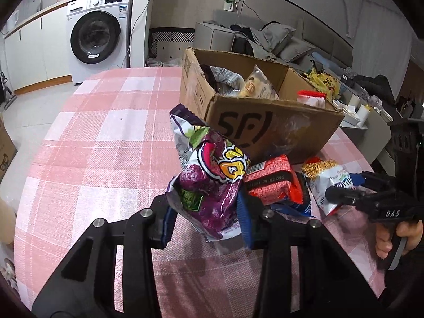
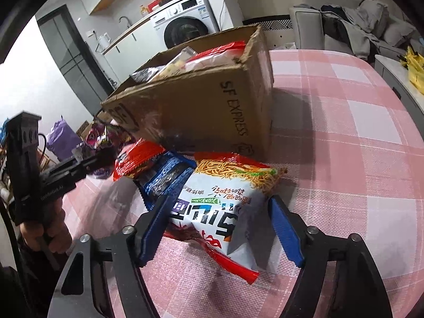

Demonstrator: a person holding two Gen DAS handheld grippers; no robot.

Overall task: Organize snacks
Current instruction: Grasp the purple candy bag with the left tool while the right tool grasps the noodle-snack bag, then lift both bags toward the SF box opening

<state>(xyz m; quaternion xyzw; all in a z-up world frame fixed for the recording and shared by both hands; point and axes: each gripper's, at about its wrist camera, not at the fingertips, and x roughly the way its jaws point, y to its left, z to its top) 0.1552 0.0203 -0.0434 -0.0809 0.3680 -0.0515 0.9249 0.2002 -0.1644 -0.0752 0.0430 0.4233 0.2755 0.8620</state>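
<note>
My left gripper [image 1: 205, 201] is shut on a purple snack bag [image 1: 212, 175] and holds it off the pink checked table [image 1: 106, 137], just in front of the cardboard box [image 1: 265, 122]. From the right wrist the same purple bag [image 2: 98, 135] shows at the far left, in that gripper [image 2: 90, 159]. My right gripper [image 2: 220, 204] stands open around a white noodle bag [image 2: 222, 198] lying on the table; the right pad [image 2: 283, 225] is clear of it. A red pack [image 2: 137, 159] and a blue pack [image 2: 164, 177] lie beside it. The box [image 2: 198, 111] holds several snacks.
A washing machine [image 1: 95, 37] and counter stand beyond the table's far left. A sofa with clothes [image 1: 265, 37] is behind the box. A low side table [image 2: 402, 79] with yellow bags sits off the table's right edge. A hand [image 1: 392, 241] grips the right tool.
</note>
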